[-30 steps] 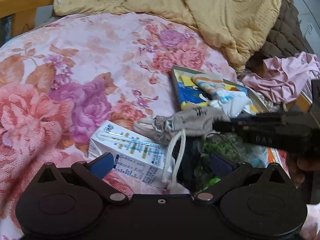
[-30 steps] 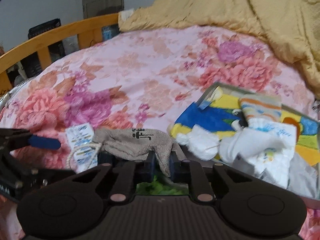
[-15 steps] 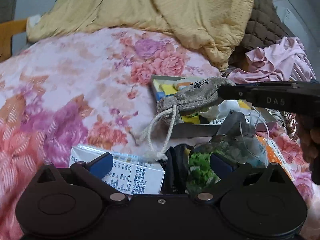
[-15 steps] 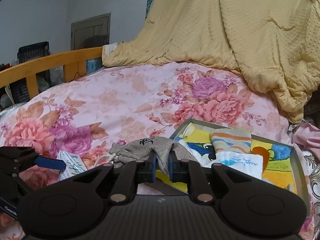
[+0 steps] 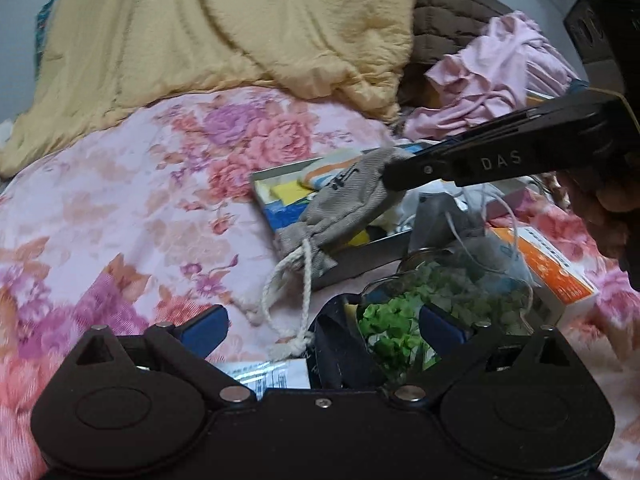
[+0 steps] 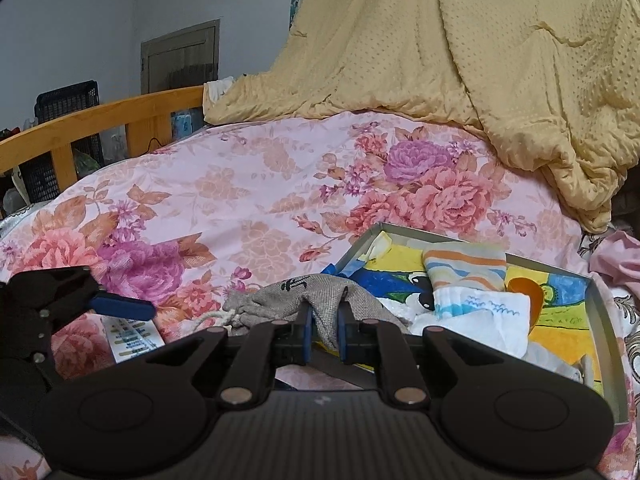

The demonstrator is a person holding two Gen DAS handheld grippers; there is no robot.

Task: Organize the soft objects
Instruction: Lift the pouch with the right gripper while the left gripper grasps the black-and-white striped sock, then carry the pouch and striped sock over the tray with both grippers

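I have the grey drawstring pouch (image 6: 316, 300) pinched by a fold in my right gripper (image 6: 323, 334), lifted over the near corner of the shallow tray (image 6: 600, 312) of folded socks on the floral bed (image 6: 240, 208), its cord (image 5: 286, 300) dangling. My left gripper (image 5: 324, 328) stands wide and holds nothing, low over a small carton (image 5: 276, 374) and a clear bag of green bits (image 5: 404, 320).

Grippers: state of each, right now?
Left gripper: open, holding nothing.
Right gripper: shut on the grey drawstring pouch, held above the tray.
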